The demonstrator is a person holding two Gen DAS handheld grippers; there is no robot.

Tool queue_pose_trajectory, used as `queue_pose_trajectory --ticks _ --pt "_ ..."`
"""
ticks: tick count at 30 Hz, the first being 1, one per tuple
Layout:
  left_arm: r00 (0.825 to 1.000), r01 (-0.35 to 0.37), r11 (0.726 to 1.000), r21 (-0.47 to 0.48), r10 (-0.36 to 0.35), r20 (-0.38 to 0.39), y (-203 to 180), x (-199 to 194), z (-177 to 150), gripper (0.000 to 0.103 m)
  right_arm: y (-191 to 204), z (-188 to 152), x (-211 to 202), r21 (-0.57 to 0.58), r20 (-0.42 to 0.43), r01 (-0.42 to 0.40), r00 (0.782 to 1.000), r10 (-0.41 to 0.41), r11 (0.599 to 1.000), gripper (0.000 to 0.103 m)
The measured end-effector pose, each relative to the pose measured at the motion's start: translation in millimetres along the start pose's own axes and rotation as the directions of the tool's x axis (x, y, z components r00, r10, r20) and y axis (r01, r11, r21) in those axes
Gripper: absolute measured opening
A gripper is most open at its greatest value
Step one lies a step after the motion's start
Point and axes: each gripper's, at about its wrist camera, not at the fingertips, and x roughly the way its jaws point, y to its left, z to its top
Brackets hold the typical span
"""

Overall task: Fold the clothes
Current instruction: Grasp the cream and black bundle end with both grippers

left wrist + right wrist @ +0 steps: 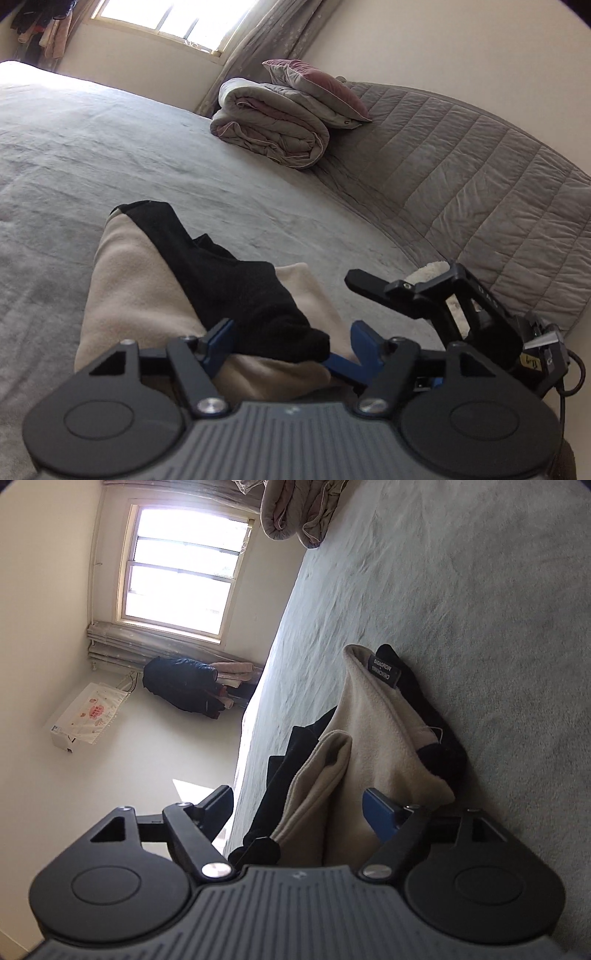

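Left claw spread wide around bunched cream-and-black garment on bed.

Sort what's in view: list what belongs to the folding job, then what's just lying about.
Job: cream-and-black garment, left gripper, right gripper, both open around its cloth.

Lying about: rolled quilt, pillow, hanging clothes, bed.
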Motion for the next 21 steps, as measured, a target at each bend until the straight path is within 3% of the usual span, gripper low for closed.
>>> queue_pose_trajectory --ticks 2,7,15,21 --pt "0.999 0.053 0.998 -0.021 -0.053 -0.009 2.2 -5.0 0.9 0.090 0.9 0.8 0.6 -0.001 0.002 0.002 1.000 -0.002 1.000 0.083" --pt "0.997 0.069 0.997 -0.041 -0.068 0.027 10.1 -23.5 5.4 0.090 5.8 2.0 3.3 -0.012 0.009 0.014 1.000 -0.014 1.000 0.084" --pt "0.989 -0.086 0.983 -0.160 0.103 0.102 46.3 -46.5 18.6 0.091 22.9 -2.2 14.7 -0.066 0.013 0.041 0.999 -0.040 0.997 0.085" --pt "0.964 -0.236 0.956 -0.173 0.252 0.078 60.3 -46.3 18.0 0.099 41.9 -14.9 33.6 -0.229 0.043 0.174 0.985 -0.169 0.958 0.084"
